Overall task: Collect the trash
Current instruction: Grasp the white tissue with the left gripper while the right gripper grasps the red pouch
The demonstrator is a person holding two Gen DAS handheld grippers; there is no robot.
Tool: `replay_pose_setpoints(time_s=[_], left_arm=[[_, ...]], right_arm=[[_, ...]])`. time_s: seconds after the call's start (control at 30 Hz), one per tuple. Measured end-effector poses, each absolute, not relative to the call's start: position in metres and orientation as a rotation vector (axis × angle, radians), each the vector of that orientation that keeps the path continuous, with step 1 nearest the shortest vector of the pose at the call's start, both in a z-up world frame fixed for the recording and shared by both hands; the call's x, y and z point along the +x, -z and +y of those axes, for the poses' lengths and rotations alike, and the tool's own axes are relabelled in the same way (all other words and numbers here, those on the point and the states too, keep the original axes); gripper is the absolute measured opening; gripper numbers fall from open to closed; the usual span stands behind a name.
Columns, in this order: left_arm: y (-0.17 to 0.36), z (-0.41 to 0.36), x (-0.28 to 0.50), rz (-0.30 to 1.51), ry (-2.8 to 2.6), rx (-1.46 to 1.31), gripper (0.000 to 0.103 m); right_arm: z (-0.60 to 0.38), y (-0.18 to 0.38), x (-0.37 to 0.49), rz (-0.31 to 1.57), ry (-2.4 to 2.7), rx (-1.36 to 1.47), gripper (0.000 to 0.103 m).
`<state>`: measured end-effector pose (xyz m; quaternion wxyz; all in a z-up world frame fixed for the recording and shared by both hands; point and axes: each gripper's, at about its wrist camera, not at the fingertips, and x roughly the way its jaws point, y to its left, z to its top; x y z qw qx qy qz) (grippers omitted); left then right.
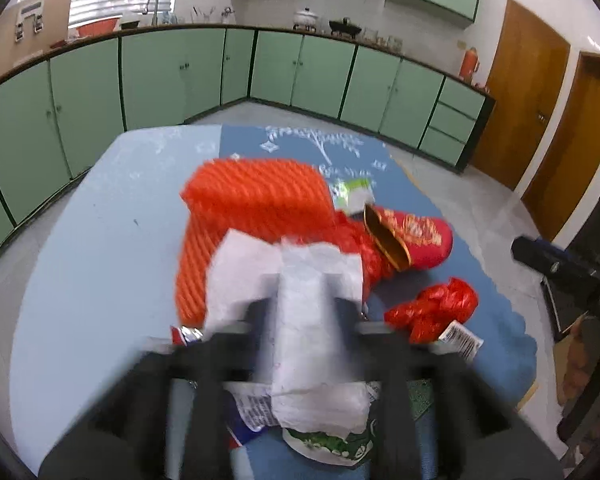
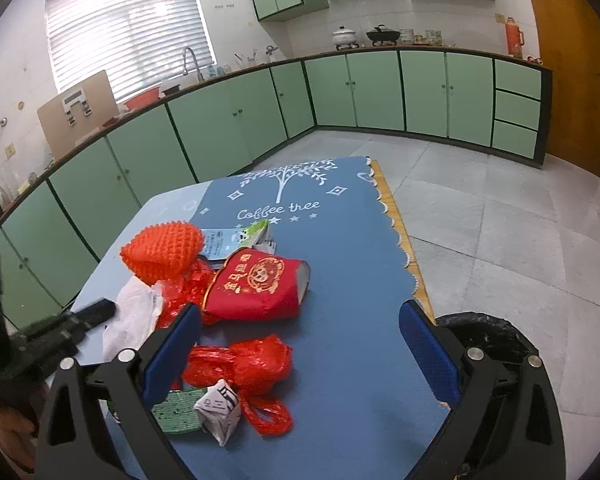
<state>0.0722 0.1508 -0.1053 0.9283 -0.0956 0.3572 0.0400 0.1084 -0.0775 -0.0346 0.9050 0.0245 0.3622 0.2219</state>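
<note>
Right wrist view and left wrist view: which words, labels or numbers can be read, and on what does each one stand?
"Coffee tree": white script on the blue table mat, under the tree drawing.
Gold Chinese characters on the red box: visible, too small to read surely.
Print on the milk carton: too small.
Black print on the white wrapper: unreadable.
Barcode label by the red plastic bag: blurred.
Wrapper print under the left tongs: blurred.
</note>
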Motion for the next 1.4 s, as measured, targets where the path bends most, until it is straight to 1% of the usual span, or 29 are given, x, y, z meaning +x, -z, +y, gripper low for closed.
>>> replay_pose_setpoints(time_s=[0.03, 0.07, 0.1, 0.2, 0.27, 0.3, 0.33, 0.37, 0.4, 0.43, 0.47, 0.67, 0.87, 1.1, 1.4], left_arm=[[0.108, 0.148, 0.071, 0.729, -0.096, -0.180, 0.071], [0.110, 0.146, 0.072, 0.731, -0.106, -0.166, 0.073], [0.114, 0.143, 0.076, 0.744, -0.114, -0.151, 0.074], [0.126, 0.141, 0.087, 0.783, -0.143, -0.126, 0.074], [0.133, 0.140, 0.093, 0.804, -0.143, -0.123, 0.054], [0.136, 0.141, 0.093, 0.813, -0.140, -0.126, 0.034], [0.137, 0.142, 0.093, 0.817, -0.140, -0.132, 0.021], [0.137, 0.143, 0.093, 0.813, -0.134, -0.146, 0.013], [0.135, 0.145, 0.091, 0.808, -0.133, -0.152, 0.008], [0.132, 0.147, 0.089, 0.793, -0.134, -0.160, 0.006], [0.128, 0.149, 0.087, 0.776, -0.138, -0.167, 0.002], [0.091, 0.171, 0.064, 0.649, -0.174, -0.229, 0.002], [0.069, 0.179, 0.060, 0.587, -0.215, -0.213, 0.001], [0.085, 0.170, 0.079, 0.612, -0.198, -0.207, 0.001], [0.100, 0.166, 0.087, 0.638, -0.181, -0.188, 0.001]], right_arm=[[-0.077, 0.035, 0.108, 0.748, -0.458, 0.048, 0.097], [-0.078, 0.034, 0.109, 0.748, -0.456, 0.048, 0.097], [-0.080, 0.034, 0.110, 0.749, -0.453, 0.052, 0.097], [-0.083, 0.034, 0.112, 0.753, -0.447, 0.070, 0.097], [-0.084, 0.034, 0.112, 0.754, -0.444, 0.074, 0.097], [-0.085, 0.034, 0.113, 0.755, -0.442, 0.074, 0.097], [-0.085, 0.034, 0.113, 0.755, -0.441, 0.074, 0.097], [-0.086, 0.034, 0.114, 0.755, -0.440, 0.074, 0.097], [-0.086, 0.035, 0.114, 0.755, -0.438, 0.076, 0.097], [-0.086, 0.035, 0.114, 0.755, -0.438, 0.078, 0.097], [-0.086, 0.036, 0.114, 0.756, -0.438, 0.081, 0.097], [-0.084, 0.035, 0.114, 0.754, -0.452, 0.097, 0.097], [-0.068, 0.041, 0.125, 0.773, -0.466, 0.108, 0.097], [-0.029, 0.060, 0.138, 0.822, -0.480, 0.054, 0.097], [-0.005, 0.090, 0.151, 0.916, -0.450, 0.030, 0.097]])
